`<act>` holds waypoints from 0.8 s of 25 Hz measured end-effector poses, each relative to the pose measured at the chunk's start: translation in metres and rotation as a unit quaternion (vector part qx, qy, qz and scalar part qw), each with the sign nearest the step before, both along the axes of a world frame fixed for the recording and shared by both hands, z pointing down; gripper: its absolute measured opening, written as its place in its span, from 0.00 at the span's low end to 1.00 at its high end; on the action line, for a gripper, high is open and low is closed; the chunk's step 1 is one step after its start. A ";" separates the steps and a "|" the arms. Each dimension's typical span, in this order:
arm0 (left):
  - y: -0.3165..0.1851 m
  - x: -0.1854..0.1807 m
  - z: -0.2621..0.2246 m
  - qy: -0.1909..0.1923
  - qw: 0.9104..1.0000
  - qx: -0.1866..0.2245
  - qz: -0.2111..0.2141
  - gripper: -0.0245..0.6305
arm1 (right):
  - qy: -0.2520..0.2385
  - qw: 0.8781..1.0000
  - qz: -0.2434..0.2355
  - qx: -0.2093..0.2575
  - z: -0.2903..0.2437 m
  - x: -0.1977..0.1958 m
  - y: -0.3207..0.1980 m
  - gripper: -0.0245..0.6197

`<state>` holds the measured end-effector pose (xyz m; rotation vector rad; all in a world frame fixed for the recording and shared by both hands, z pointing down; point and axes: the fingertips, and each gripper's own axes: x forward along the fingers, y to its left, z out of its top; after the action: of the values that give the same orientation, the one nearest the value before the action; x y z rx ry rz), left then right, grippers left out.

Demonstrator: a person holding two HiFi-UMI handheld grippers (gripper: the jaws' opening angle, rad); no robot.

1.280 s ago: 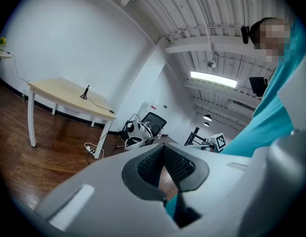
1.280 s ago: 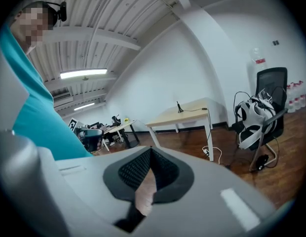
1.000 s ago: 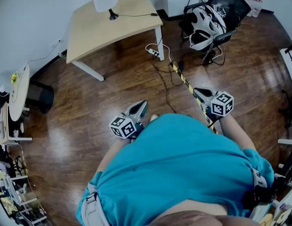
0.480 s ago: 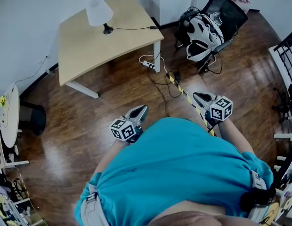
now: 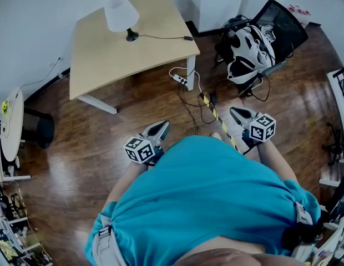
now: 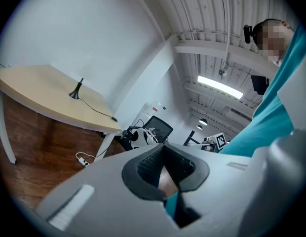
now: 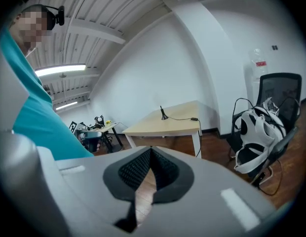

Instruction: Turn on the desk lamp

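- Over the last second the desk (image 5: 133, 54) has slid lower and grown a little in the head view, and the chair (image 5: 272, 29) has shifted with it. I read that as the person walking towards the desk, so this is still the approach.
- The desk lamp (image 5: 121, 14) stands by the desk's far edge, the one along the wall, about midway between its two far corners. Its shade looks unlit.
- Its cord (image 5: 161, 36) runs across the top to a small dark block near the right-hand edge. I cannot tell whether that is a switch or a plug.
- The left gripper (image 5: 158, 128) has stayed tucked against the torso, well apart from the desk. Its own view shows the pads pressed together at the tips, with nothing between them.
- The right gripper (image 5: 237, 114) is carried the same way over the striped floor tape (image 5: 216, 115), its pads also together and empty.
- Nothing on the desk has been touched. I judge the switch must be found once I am closer.
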<state>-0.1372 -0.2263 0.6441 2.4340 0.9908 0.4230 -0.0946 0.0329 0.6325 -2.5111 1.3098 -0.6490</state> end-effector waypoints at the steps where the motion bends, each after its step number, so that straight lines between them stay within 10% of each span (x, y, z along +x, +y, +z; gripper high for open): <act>1: 0.005 0.012 0.002 0.001 1.000 0.002 -0.013 0.04 | 0.002 1.000 -0.009 0.004 0.005 0.014 0.006 0.04; 11: 0.140 0.118 0.008 -0.012 0.997 0.030 -0.066 0.04 | 0.006 0.996 -0.088 0.016 0.018 0.154 0.108 0.04; 20: 0.155 0.178 0.042 -0.017 0.995 0.037 -0.096 0.04 | 0.006 0.992 -0.127 0.019 0.056 0.237 0.101 0.04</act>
<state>0.0406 -0.0714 0.6864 2.5496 0.7292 0.4396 0.1423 0.1342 0.6884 -2.3412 1.6482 -0.6523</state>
